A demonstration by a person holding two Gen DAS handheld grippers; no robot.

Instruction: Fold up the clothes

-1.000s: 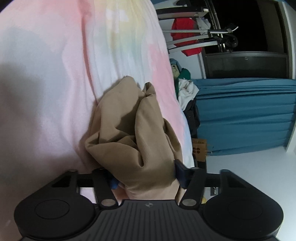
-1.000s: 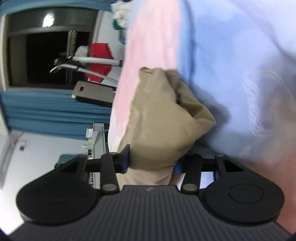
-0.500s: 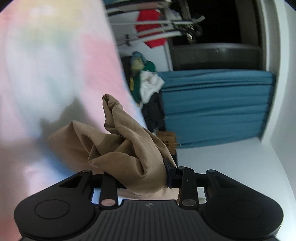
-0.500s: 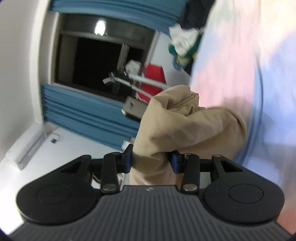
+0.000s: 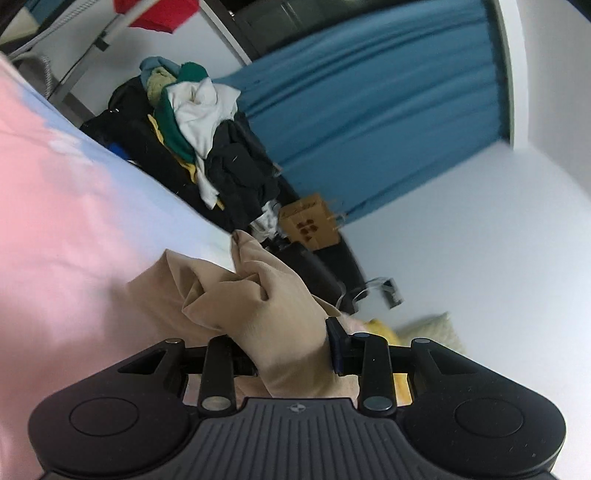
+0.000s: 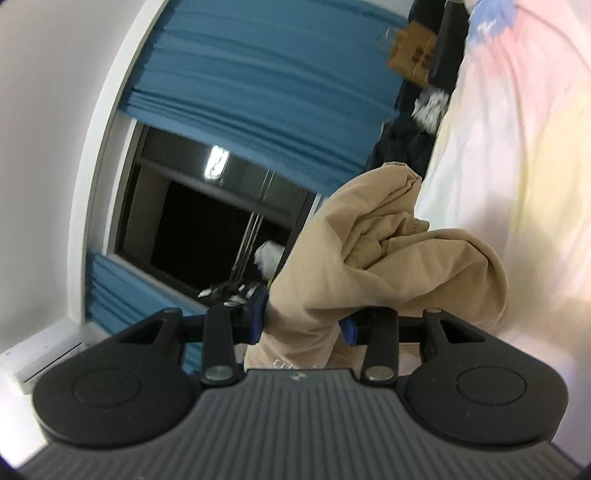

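A tan garment (image 5: 258, 299) is bunched between both grippers. My left gripper (image 5: 291, 350) is shut on one bunched part of it, held up beside the pastel pink, blue and white bed sheet (image 5: 55, 221). My right gripper (image 6: 304, 325) is shut on another bunch of the tan garment (image 6: 388, 254), which bulges out past the fingers in thick folds. The sheet (image 6: 517, 166) fills the right side of the right wrist view. Both views are strongly tilted.
A pile of mixed clothes (image 5: 192, 122) lies beyond the bed edge, with a cardboard box (image 5: 310, 225) beside it. Blue curtains (image 5: 369, 110) hang at a dark window (image 6: 207, 229). A red garment (image 5: 155, 14) hangs on a drying rack.
Both grippers have lifted and swung with the tan garment, away from the sheet. The views now show more of the room, curtains and window, and less of the bed.
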